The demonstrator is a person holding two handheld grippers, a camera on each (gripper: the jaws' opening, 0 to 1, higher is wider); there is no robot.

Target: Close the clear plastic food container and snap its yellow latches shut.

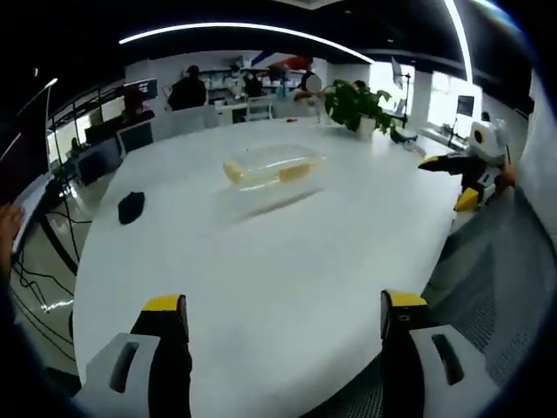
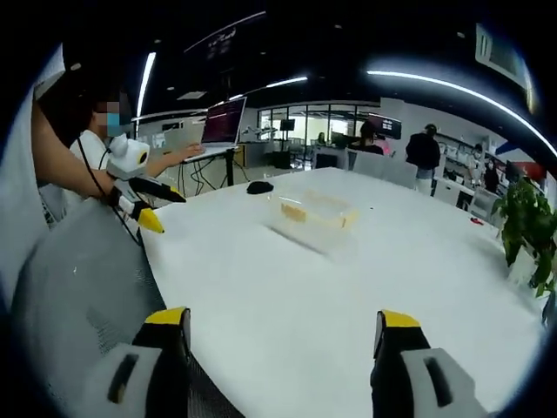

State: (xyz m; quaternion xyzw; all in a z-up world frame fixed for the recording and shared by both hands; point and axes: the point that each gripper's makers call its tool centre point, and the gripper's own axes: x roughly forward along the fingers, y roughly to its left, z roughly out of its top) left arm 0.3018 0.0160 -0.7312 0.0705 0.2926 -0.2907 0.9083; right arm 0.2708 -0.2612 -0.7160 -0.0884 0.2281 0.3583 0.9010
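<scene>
The clear plastic food container with yellow latches (image 1: pixel 272 168) sits alone toward the middle of a broad white oval table (image 1: pixel 261 270), well out of reach of both tools. In the right gripper view the same clear box (image 2: pixel 316 212) lies beyond the near table edge, its lid apparently resting on top, though whether it is seated cannot be told from this range. The left gripper (image 1: pixel 283 318) hovers over the table's near rim with its yellow-tipped jaws spread wide and nothing between them. The right gripper (image 2: pixel 284 335) is likewise parted and empty, and it also appears at the right edge of the left gripper view, held out over the grey mesh chair back (image 1: pixel 505 261). A small black object (image 1: pixel 130 206) lies on the table to one side of the container, well apart from it. A potted green plant (image 1: pixel 357 104) stands at the far end.

The container looks light, thin-walled and slick, likely to skate across the smooth tabletop under a sideways push. A sound approach would be to steady one end with one tool while the other presses straight down on the lid, then to push each yellow latch at its outer flap, where it hinges, not on the flexible clear wall. The latches are small and probably stiff.
</scene>
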